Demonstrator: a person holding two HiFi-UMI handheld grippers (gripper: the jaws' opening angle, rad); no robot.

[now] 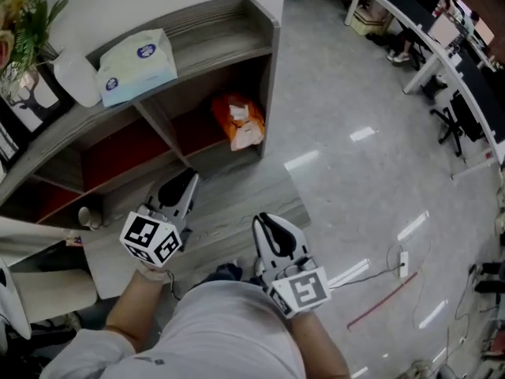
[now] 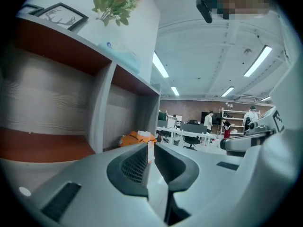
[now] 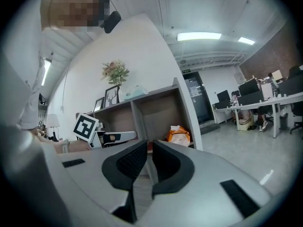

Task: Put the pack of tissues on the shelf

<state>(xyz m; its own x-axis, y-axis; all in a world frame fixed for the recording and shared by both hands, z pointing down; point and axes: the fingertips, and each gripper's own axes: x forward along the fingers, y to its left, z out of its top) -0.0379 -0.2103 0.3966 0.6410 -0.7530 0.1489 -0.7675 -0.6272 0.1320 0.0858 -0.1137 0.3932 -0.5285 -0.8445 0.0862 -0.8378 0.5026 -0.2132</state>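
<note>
The pack of tissues (image 1: 136,65), pale blue and white, lies on top of the grey wooden shelf (image 1: 229,30), towards its left. It also shows as a pale blue pack (image 2: 120,53) on the shelf top in the left gripper view and small (image 3: 137,90) in the right gripper view. Both grippers hang low in front of the shelf, well below the pack and apart from it. My left gripper (image 1: 188,178) (image 2: 150,148) has its jaws together with nothing between them. My right gripper (image 1: 264,221) (image 3: 149,150) is likewise shut and empty.
An orange bag (image 1: 239,121) sits in the shelf's lower right compartment. A plant (image 1: 24,14) and picture frames stand on the shelf top left of the pack. A cup (image 1: 88,217) lies in a lower left compartment. Desks and chairs (image 1: 442,46) fill the far right; a cable (image 1: 402,263) lies on the floor.
</note>
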